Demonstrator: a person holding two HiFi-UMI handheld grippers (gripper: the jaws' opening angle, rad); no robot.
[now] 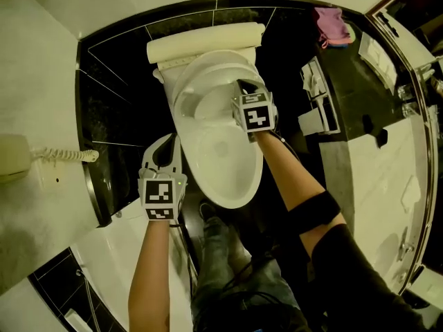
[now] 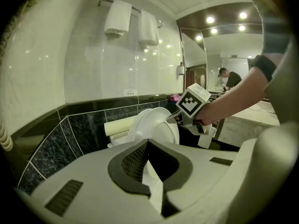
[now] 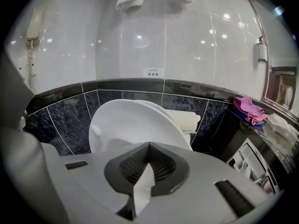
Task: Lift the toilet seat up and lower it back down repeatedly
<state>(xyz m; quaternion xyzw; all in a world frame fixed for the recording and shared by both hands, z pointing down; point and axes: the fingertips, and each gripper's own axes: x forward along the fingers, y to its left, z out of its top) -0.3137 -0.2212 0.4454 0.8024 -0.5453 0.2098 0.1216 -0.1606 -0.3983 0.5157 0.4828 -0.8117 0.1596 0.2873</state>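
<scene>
Head view, with both gripper views. The toilet seat point(image 1: 202, 81) stands raised at the centre of the frame, tilted back toward the pale cistern point(image 1: 204, 41) above it, so the toilet bowl point(image 1: 223, 159) below lies uncovered.

The right claw point(image 1: 241, 84) points at the right-hand rim of the raised seat. In its own view its jaws are together with nothing between them point(image 3: 149, 149), and the white face of the seat point(image 3: 127, 124) fills the middle just beyond. In the left gripper view its tip lies at the seat's rim point(image 2: 159, 121), though contact cannot be confirmed.

The left claw point(image 1: 168, 141) is held at the lower left of the bowl, apart from it. Its jaws are likewise closed and empty point(image 2: 148, 146).

A pink cloth point(image 1: 332, 23) lies on the dark desk point(image 1: 361, 88) at upper right. A wall telephone point(image 1: 14, 156) hangs at the left edge. Two towels point(image 2: 117, 17) hang on a rail at the top of the left gripper view.
</scene>
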